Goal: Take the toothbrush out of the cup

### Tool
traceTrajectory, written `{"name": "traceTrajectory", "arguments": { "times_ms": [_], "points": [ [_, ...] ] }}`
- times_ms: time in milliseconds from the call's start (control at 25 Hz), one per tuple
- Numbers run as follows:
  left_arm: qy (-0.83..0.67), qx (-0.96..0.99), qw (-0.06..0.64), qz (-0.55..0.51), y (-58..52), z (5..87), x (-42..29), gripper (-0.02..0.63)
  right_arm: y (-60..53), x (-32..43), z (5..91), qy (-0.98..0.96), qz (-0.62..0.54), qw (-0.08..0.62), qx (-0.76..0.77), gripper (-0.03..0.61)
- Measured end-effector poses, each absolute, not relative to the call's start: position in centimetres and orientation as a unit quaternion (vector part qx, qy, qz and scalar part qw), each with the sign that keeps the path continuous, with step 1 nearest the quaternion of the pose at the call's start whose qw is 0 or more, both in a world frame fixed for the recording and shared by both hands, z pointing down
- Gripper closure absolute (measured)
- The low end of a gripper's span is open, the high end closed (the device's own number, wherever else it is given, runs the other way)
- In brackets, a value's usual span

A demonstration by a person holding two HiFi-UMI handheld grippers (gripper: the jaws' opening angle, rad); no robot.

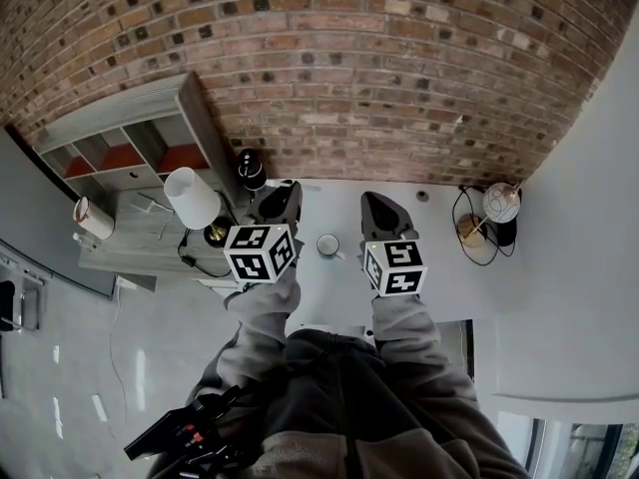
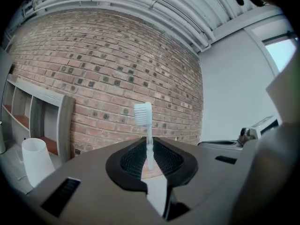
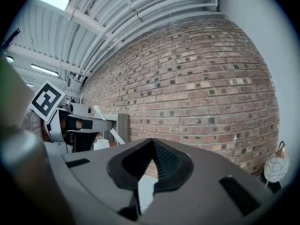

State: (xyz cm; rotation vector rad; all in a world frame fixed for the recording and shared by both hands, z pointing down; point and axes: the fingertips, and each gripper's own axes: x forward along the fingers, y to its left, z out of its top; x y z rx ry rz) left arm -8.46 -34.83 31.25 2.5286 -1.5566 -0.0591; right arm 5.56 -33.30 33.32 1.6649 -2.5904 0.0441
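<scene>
My left gripper (image 2: 149, 142) is shut on the handle of a white toothbrush (image 2: 146, 125). The brush stands upright, its bristle head above the jaws against the brick wall. In the head view the left gripper (image 1: 281, 200) and the right gripper (image 1: 377, 208) hang side by side above the white table (image 1: 439, 252). A small white cup (image 1: 327, 244) stands on the table between and below them. The right gripper (image 3: 152, 144) has its jaws together with nothing between them. Its view also catches the left gripper (image 3: 75, 125) with the toothbrush (image 3: 104, 121) slanting out of it.
A white-shaded lamp (image 1: 192, 198) and a dark bottle (image 1: 250, 171) stand at the table's left. A grey shelf unit (image 1: 130, 148) leans by the brick wall. A round white object with a black cable (image 1: 499, 206) sits at the right. A white wall closes the right side.
</scene>
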Motion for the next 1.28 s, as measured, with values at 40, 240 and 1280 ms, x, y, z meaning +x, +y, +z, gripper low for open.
{"name": "traceTrajectory", "arguments": {
  "times_ms": [40,240,1280],
  "points": [
    [-0.523,0.848,0.085,-0.019,-34.9,31.3,-8.4,0.563,-33.4,5.5,33.3,-0.841,0.013,0.032,0.539,0.578],
    [-0.524,0.847,0.085,-0.018,-34.9,31.2,-8.2,0.563,-33.6,5.6,33.1,-0.842,0.01,0.033,0.538,0.578],
    [-0.52,0.85,0.085,-0.014,-33.6,31.5,-7.6,0.563,-31.9,5.8,32.7,-0.845,0.001,0.037,0.533,0.578]
  ]
}}
